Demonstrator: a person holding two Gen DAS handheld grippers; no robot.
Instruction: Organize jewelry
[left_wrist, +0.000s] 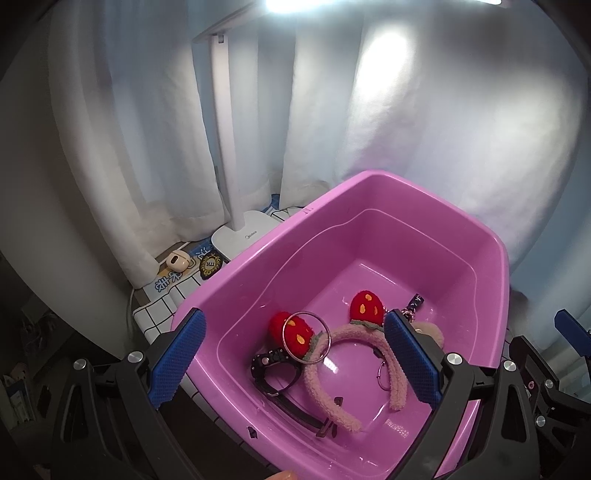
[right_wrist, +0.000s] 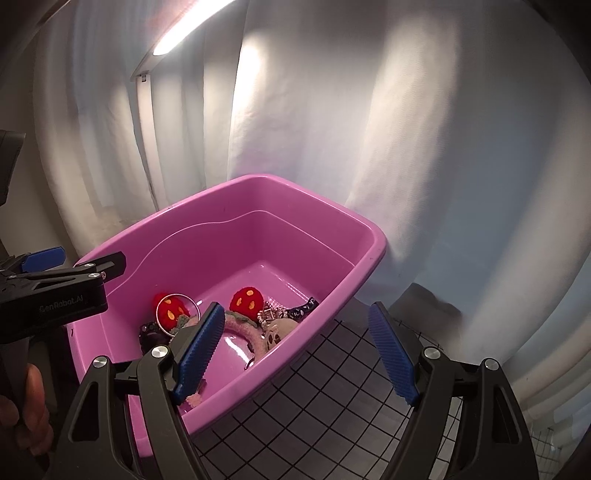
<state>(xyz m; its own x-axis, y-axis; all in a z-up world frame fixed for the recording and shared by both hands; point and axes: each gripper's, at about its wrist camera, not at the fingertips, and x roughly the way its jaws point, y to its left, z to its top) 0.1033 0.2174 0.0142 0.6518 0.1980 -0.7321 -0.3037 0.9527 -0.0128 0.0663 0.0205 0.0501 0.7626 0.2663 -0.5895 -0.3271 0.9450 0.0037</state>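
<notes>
A pink plastic tub (left_wrist: 369, 192) holds a fuzzy pink headband with two red strawberry ears (left_wrist: 365, 304), a silver bangle (left_wrist: 306, 338), a black watch (left_wrist: 269, 363) and a keychain (left_wrist: 413, 304). My left gripper (left_wrist: 295, 358) is open and empty above the tub's near rim. In the right wrist view the tub (right_wrist: 332, 210) shows the same headband (right_wrist: 245, 299), bangle (right_wrist: 177, 312) and a beige skull charm (right_wrist: 277, 332). My right gripper (right_wrist: 299, 350) is open and empty over the tub's right rim. The left gripper's body (right_wrist: 55, 295) shows at left.
A white desk lamp (left_wrist: 243, 232) stands behind the tub. A beige earbud case (left_wrist: 177, 258) and a black-gold badge (left_wrist: 210, 264) lie on the grid-pattern mat (left_wrist: 162, 314) at left. White curtain hangs behind. A dark grid mat (right_wrist: 332, 387) lies right of the tub.
</notes>
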